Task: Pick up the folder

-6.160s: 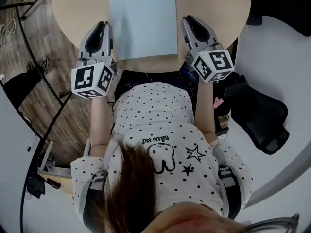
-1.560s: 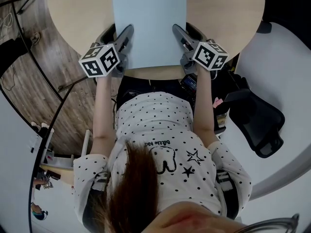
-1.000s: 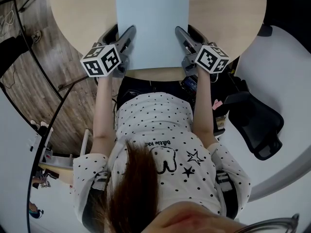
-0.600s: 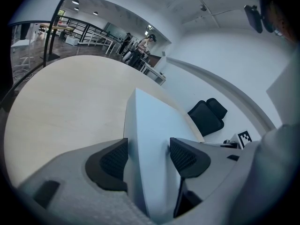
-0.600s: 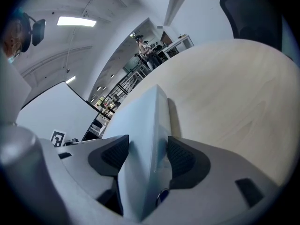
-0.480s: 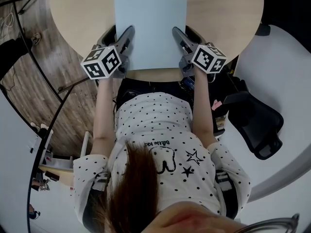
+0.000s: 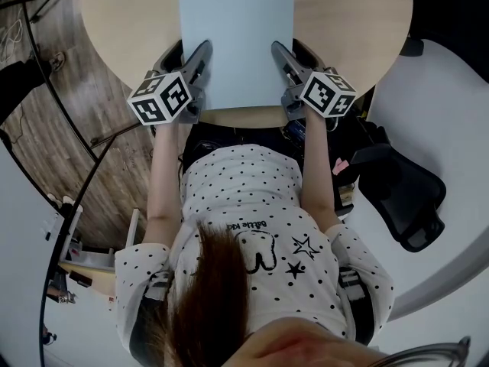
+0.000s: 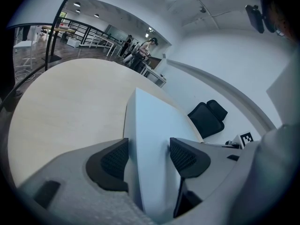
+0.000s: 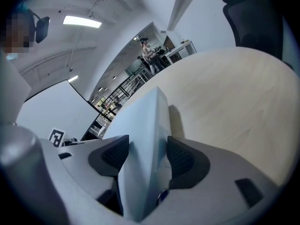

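A pale blue folder (image 7: 237,40) lies on the round wooden table (image 7: 122,21), its near end close to the table's front edge. My left gripper (image 7: 191,48) straddles the folder's left side, one finger over it and one outside. My right gripper (image 7: 289,47) does the same on the right side. In the left gripper view the folder (image 8: 150,121) fills the gap of the left gripper (image 8: 147,156), both pads against it. In the right gripper view the folder (image 9: 145,121) is pinched the same way in the right gripper (image 9: 146,156).
A black office chair (image 7: 405,189) stands to the right of the table, beside a white curved wall (image 7: 451,128). Wooden floor and black cables (image 7: 46,90) lie to the left. The person's body is right behind the table's front edge.
Six seconds ago both grippers lay beside the folder; they now hold its sides. Over the last second, folder and grippers only drifted slightly left.
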{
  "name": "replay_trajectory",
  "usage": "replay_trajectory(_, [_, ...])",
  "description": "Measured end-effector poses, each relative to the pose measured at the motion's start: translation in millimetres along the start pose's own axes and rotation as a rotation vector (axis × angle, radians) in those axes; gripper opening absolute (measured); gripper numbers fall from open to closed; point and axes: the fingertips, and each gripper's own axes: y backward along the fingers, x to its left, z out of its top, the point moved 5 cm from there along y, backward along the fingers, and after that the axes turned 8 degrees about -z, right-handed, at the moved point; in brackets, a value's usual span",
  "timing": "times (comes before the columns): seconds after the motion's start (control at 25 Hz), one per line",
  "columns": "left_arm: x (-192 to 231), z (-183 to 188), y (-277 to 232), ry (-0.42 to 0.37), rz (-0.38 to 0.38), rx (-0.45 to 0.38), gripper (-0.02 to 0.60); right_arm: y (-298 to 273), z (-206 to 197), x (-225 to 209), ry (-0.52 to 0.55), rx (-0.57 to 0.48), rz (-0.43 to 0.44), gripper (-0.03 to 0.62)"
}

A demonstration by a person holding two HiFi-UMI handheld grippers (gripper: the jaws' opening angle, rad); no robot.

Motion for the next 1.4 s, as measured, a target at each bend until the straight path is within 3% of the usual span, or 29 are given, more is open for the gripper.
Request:
replay_trajectory(0.96, [-23,14,27,-0.035,-0.012,-0.103,0.275,22,19,24,0.060,-0.069,0.026,0.256])
replay_trajectory(1.4, [-35,31,43,-0.049,-0.025,-0.189,0.275,33,38,44,0.096,-0.128,0.044,0.254])
